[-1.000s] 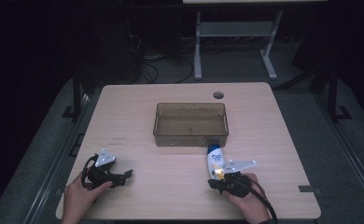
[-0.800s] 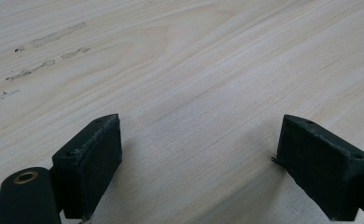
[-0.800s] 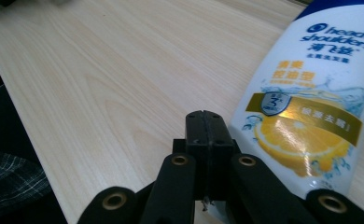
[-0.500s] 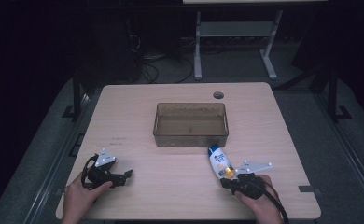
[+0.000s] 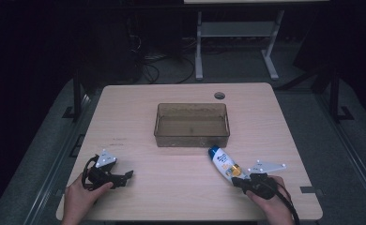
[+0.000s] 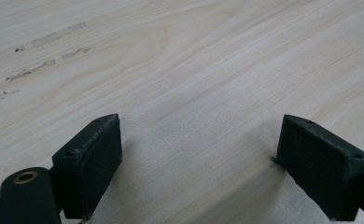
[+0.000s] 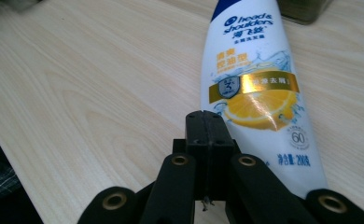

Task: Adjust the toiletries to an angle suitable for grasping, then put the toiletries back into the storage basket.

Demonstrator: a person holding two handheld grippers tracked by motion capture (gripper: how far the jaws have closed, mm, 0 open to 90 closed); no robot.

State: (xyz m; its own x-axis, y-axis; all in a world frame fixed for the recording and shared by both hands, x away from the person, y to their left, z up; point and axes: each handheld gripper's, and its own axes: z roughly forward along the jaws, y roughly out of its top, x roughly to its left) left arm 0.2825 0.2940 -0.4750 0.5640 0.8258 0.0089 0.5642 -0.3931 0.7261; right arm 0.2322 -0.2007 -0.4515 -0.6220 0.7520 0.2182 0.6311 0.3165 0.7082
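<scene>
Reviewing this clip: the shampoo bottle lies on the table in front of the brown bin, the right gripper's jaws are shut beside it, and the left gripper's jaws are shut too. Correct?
Not quite. The left gripper has its jaws wide apart over bare table, as the left gripper view shows. The rest holds: the shampoo bottle lies before the brown bin, and the right gripper is shut beside it.

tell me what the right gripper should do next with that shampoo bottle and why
Probably open the jaws first. The right gripper is shut with nothing between its pads, resting beside the near end of the shampoo bottle, which lies flat on the table just in front of the clear bin. Only with open jaws could it straddle the bottle and grip it. The left gripper sits open, apart.
</scene>
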